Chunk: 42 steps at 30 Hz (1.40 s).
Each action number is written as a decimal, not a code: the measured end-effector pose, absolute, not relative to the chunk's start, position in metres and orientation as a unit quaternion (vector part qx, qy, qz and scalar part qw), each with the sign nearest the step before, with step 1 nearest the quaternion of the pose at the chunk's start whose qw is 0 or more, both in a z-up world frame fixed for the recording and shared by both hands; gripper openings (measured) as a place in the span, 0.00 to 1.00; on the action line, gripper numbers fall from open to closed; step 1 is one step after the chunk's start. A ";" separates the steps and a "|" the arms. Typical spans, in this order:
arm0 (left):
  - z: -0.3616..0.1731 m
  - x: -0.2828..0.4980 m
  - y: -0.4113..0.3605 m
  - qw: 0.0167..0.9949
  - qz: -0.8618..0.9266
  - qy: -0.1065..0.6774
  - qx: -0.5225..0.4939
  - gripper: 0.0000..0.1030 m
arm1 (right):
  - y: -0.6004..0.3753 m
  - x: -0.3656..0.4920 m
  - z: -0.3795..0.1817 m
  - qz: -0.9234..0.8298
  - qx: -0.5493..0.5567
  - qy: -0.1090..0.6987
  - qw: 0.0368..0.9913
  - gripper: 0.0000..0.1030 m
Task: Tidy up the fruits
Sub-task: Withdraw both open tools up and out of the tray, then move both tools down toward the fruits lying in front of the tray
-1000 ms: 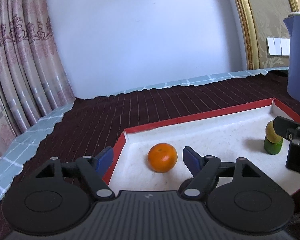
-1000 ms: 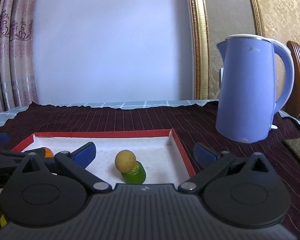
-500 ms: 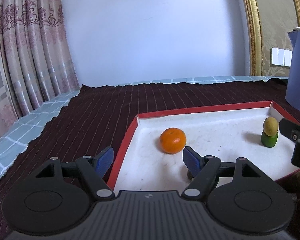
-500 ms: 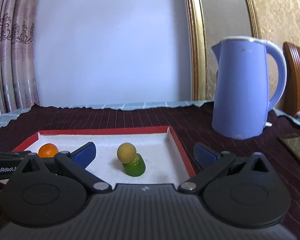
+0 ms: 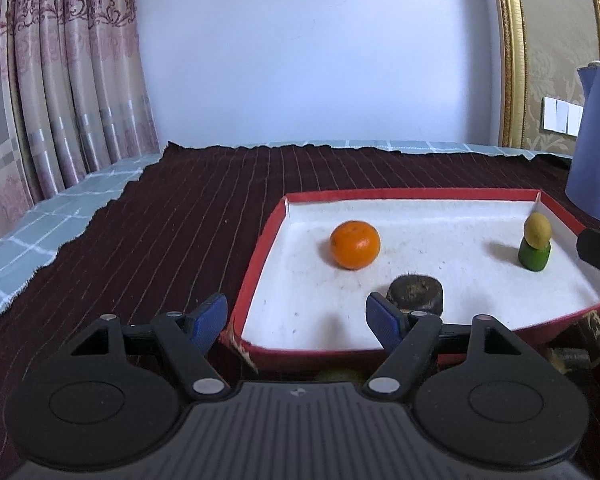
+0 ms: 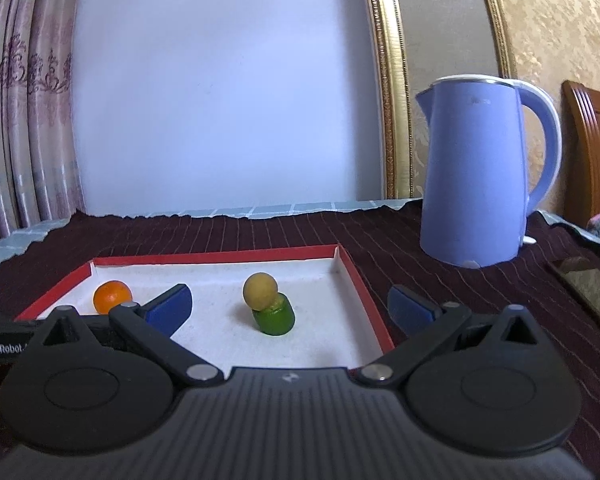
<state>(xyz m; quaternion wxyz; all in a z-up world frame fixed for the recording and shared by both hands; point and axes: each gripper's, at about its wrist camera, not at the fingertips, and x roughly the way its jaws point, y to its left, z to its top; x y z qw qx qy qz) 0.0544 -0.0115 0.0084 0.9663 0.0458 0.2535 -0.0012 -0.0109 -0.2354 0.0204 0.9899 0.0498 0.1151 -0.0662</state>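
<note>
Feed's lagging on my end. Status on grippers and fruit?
Left gripper open, empty. Right gripper open, empty. Orange, dark fruit, yellow fruit leaning on green one, all in red tray. Nothing blocking.

We're in a home: patterned curtains [image 5: 60, 80], gilt-trimmed wallpaper [image 6: 540, 20], a blue kettle [image 6: 476, 176] on a cloth-covered table [image 5: 180, 240].

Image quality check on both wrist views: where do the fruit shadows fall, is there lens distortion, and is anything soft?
Left wrist view: the orange and the stacked yellow fruit cast soft shadows to their left; the curtain bows from fisheye distortion. Right wrist view: the gold frame curves, the kettle stays sharp, and the tray shows no glare.
</note>
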 end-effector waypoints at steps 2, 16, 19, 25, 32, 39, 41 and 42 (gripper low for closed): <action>0.007 0.053 -0.010 0.966 -0.001 0.255 0.044 0.74 | -0.239 -0.013 0.020 -0.065 0.063 0.123 0.988 1.00; 0.007 0.030 0.009 0.966 -0.050 0.254 -0.007 0.77 | -0.241 -0.035 0.016 -0.045 0.071 0.143 0.986 1.00; 0.005 0.023 0.020 0.958 -0.095 0.266 -0.041 0.77 | -0.241 -0.039 0.015 -0.044 0.068 0.147 0.986 1.00; 0.000 0.011 0.034 0.942 -0.166 0.285 -0.071 0.77 | -0.242 -0.046 0.014 -0.038 0.067 0.157 0.985 1.00; -0.001 -0.018 0.013 0.946 -0.192 0.261 0.013 0.77 | -0.261 -0.043 0.009 -0.027 0.120 0.177 0.976 1.00; 0.006 -0.025 -0.021 0.946 -0.199 0.246 0.066 0.77 | -0.287 -0.043 -0.002 -0.022 0.204 0.183 0.961 1.00; 0.004 -0.024 -0.026 0.949 -0.177 0.245 0.085 0.77 | -0.288 -0.044 -0.003 -0.023 0.208 0.181 0.961 1.00; 0.004 -0.023 -0.024 0.952 -0.165 0.242 0.088 0.78 | -0.287 -0.043 -0.003 -0.023 0.207 0.181 0.961 1.00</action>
